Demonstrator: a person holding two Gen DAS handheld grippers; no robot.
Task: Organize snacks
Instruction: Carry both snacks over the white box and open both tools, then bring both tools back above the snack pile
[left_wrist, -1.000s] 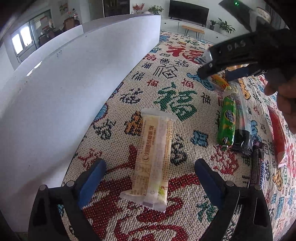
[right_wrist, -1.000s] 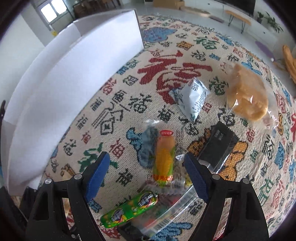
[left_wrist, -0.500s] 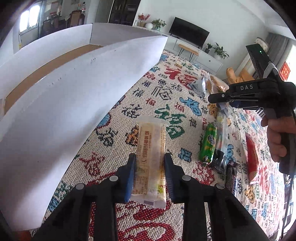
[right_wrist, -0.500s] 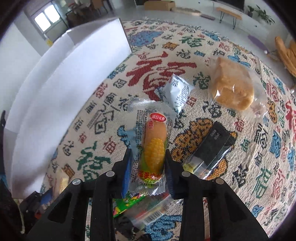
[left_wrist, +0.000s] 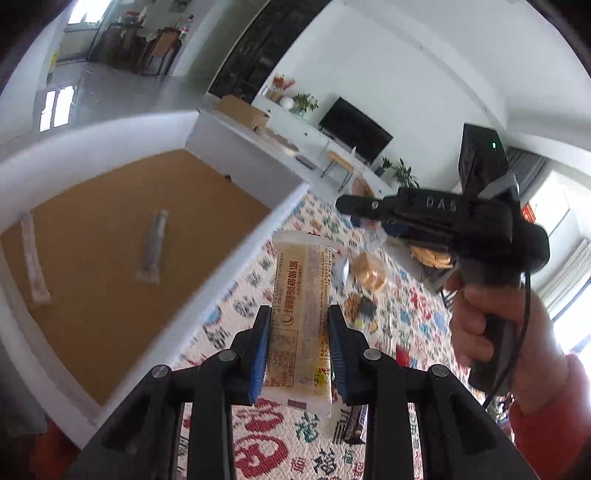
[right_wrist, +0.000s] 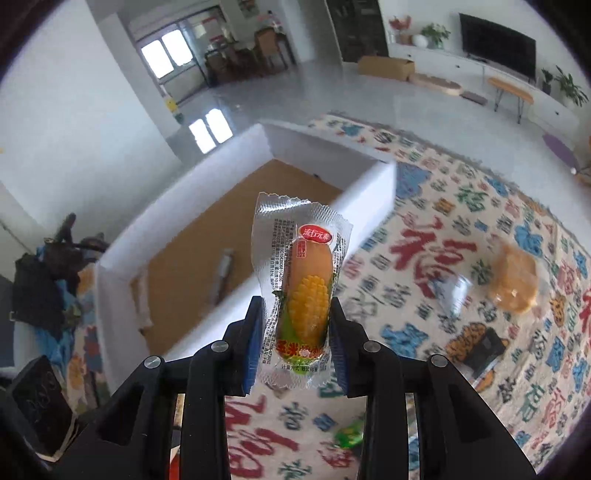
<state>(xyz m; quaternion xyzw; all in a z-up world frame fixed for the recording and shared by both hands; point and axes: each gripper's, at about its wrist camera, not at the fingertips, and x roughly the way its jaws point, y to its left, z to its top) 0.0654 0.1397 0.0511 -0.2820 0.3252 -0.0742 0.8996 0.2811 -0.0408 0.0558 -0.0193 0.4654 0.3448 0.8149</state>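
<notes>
My left gripper is shut on a long pale-yellow snack bar, held up in the air above the patterned cloth. My right gripper is shut on a clear-wrapped corn sausage, also lifted off the cloth. A white box with a brown floor lies to the left of both; in the right wrist view the box sits behind the sausage. Two long snack sticks lie inside it. The right gripper's black body shows in the left wrist view, held by a hand.
On the cloth remain a wrapped cake, a black packet, a green sausage and a silver packet. The box's white wall rises beside the held bar. A TV and furniture stand far behind.
Both grippers closed on their snacks, then lifted them off the cloth. The views rose and tilted, so the inside of the box came into sight.
</notes>
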